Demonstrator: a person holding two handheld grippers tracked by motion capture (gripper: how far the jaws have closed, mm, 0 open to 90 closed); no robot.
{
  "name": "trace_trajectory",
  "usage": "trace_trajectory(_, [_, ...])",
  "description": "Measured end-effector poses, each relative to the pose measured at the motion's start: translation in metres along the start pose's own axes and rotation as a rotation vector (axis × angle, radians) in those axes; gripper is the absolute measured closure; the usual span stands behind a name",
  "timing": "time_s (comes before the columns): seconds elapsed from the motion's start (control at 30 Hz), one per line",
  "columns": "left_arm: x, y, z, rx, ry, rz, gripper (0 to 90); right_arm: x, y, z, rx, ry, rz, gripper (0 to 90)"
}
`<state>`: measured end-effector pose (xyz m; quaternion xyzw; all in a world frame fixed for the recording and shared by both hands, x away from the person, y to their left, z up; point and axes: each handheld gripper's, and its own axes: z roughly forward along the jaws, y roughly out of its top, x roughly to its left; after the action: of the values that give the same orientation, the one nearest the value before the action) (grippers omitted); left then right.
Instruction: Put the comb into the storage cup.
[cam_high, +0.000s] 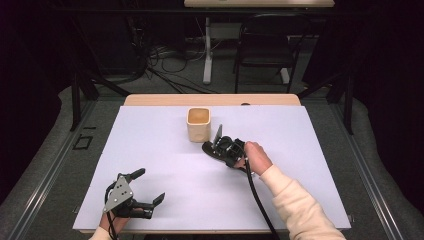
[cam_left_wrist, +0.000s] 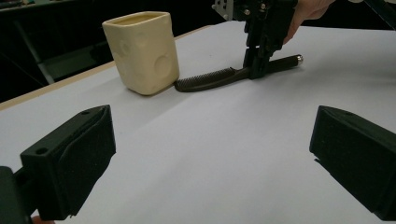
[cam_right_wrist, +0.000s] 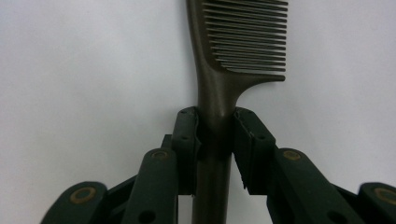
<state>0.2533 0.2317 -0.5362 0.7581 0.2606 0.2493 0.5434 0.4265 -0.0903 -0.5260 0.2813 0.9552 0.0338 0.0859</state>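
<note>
On the white counter (cam_high: 165, 200) a dark comb (cam_left_wrist: 219, 77) lies flat, and its toothed end almost touches the bottom of a cream cup (cam_high: 198, 124). The cup stands upright near the far edge of the counter. The right tool (cam_high: 223, 148) comes down on the comb from above, just where the handle meets the teeth. In the right gripper view the handle (cam_right_wrist: 212, 154) runs up between the two black pads (cam_right_wrist: 187, 140), and both pads sit tight against its sides, so this tool is gripping the comb. The comb is still lying on the counter, and the round end of its handle sticks out past the tool on the side away from the cup. A hand in a pale sleeve (cam_high: 295, 200) holds this tool. The left tool (cam_high: 145, 190) is near the front edge of the counter, far from the comb and the cup. Its two black pads (cam_left_wrist: 74, 158) stand wide apart with nothing between them.
</note>
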Motion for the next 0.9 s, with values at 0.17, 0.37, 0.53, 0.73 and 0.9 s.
trace_trajectory(0.17, [0.000, 0.000, 0.000, 0.002, 0.000, 0.002, 0.3, 0.000, -0.003, -0.001, -0.012, 0.006, 0.010, 72.4])
trace_trajectory(0.37, [0.000, 0.000, 0.000, 0.003, 0.001, 0.004, 0.2, 0.000, -0.008, -0.006, -0.012, 0.021, 0.004, 72.5])
trace_trajectory(0.53, [0.000, 0.000, 0.000, 0.004, 0.001, 0.005, 0.3, 0.000, -0.016, -0.007, -0.051, 0.026, 0.010, 72.5])
trace_trajectory(0.73, [0.000, 0.000, 0.000, 0.005, 0.001, 0.004, 0.2, 0.001, -0.022, -0.008, -0.065, 0.032, 0.013, 72.6])
trace_trajectory(0.9, [0.000, 0.000, 0.000, 0.004, 0.000, 0.003, 0.2, 0.000, -0.025, -0.012, -0.077, 0.034, 0.015, 72.5])
